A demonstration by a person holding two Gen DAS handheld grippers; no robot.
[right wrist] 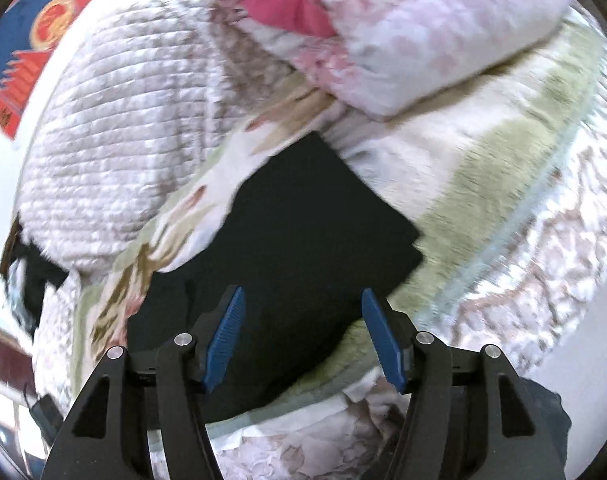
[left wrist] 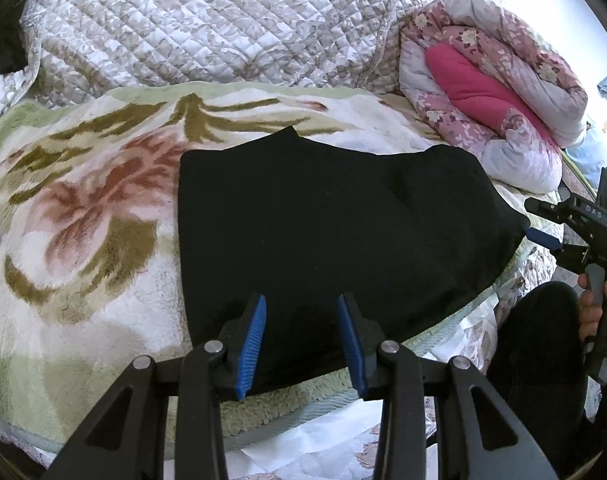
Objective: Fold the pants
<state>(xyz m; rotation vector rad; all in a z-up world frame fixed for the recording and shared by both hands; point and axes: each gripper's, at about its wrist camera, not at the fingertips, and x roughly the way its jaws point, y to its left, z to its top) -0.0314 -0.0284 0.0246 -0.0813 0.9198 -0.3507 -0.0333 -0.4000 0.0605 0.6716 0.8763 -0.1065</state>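
The black pants (left wrist: 323, 232) lie folded into a flat, roughly rectangular stack on a floral fleece blanket (left wrist: 83, 208). My left gripper (left wrist: 301, 304) is open and empty, its blue pads (left wrist: 255, 340) over the stack's near edge. My right gripper (left wrist: 543, 224) shows at the right, just off the stack's right corner. In the right wrist view the pants (right wrist: 303, 240) lie ahead and my right gripper (right wrist: 303, 300) is open and empty above their near edge. That view is blurred.
A quilted beige bedspread (left wrist: 203, 24) is piled at the back. A rolled pink floral duvet (left wrist: 495, 88) lies at the back right, close to the pants. The bed's front edge (left wrist: 343, 432) runs below my left gripper. A person's dark-clad knee (left wrist: 539, 340) is at the right.
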